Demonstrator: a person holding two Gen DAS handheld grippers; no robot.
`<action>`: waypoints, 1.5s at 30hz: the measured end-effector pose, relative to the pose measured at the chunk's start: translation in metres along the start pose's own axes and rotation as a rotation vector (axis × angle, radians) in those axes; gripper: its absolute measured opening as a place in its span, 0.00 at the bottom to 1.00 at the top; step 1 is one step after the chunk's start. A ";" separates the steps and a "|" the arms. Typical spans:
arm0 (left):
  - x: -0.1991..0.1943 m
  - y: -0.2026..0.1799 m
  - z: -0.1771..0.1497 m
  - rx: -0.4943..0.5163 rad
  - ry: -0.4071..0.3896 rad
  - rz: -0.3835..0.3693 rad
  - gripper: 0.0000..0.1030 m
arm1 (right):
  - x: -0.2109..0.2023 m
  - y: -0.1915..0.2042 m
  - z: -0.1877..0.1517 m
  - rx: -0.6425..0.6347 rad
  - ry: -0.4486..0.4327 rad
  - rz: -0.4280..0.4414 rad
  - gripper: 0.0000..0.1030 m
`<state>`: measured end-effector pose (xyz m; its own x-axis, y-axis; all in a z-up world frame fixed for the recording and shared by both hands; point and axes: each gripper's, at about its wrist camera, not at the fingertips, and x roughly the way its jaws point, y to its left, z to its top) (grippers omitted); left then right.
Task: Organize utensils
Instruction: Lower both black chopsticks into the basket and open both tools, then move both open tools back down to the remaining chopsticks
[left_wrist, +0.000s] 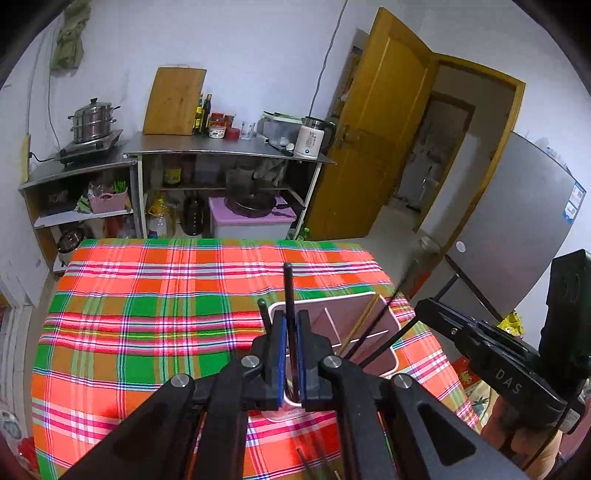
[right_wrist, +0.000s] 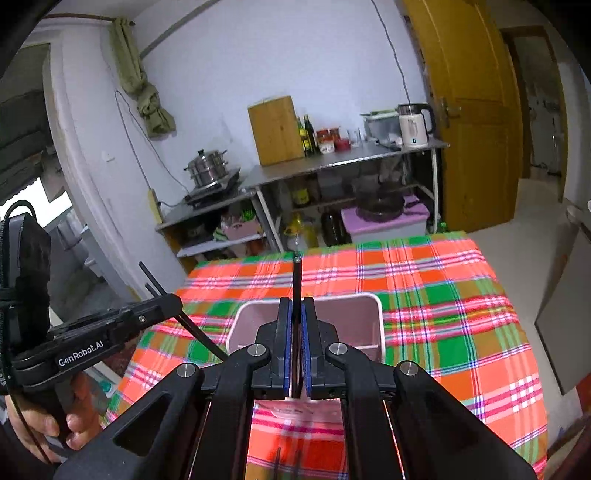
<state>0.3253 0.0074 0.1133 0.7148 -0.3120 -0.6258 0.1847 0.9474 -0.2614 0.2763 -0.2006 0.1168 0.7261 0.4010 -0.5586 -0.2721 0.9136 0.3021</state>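
A pale pink divided utensil holder (left_wrist: 343, 310) (right_wrist: 347, 321) stands on the plaid tablecloth, just beyond both grippers. My left gripper (left_wrist: 291, 317) (right_wrist: 173, 301) is shut on black chopsticks (left_wrist: 288, 288) that stick up past its blue pads and slant down toward the holder (right_wrist: 205, 341). My right gripper (right_wrist: 296, 306) (left_wrist: 424, 308) is shut on one black chopstick (right_wrist: 297, 280), upright over the holder. A wooden chopstick (left_wrist: 364, 321) leans inside the holder, with thin black sticks (left_wrist: 384, 314) beside it.
More chopsticks (left_wrist: 314, 461) (right_wrist: 279, 461) lie on the cloth under the grippers. The table (left_wrist: 147, 295) ends at the far side before steel kitchen shelves (left_wrist: 229, 151). A grey fridge (left_wrist: 517, 240) and a wooden door (left_wrist: 376, 129) stand to the right. A hand (right_wrist: 44, 424) grips the left tool.
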 end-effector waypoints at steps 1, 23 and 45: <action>0.000 0.000 -0.001 0.001 0.000 0.000 0.04 | 0.001 0.000 0.000 -0.002 0.010 -0.003 0.06; -0.093 -0.011 -0.046 0.024 -0.160 0.033 0.28 | -0.092 -0.012 -0.044 0.019 -0.101 0.004 0.16; -0.006 -0.018 -0.231 -0.089 0.234 0.017 0.28 | -0.074 -0.051 -0.191 0.131 0.196 -0.004 0.16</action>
<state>0.1619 -0.0239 -0.0477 0.5397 -0.3136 -0.7813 0.1060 0.9459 -0.3065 0.1156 -0.2641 -0.0048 0.5872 0.4146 -0.6952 -0.1759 0.9037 0.3904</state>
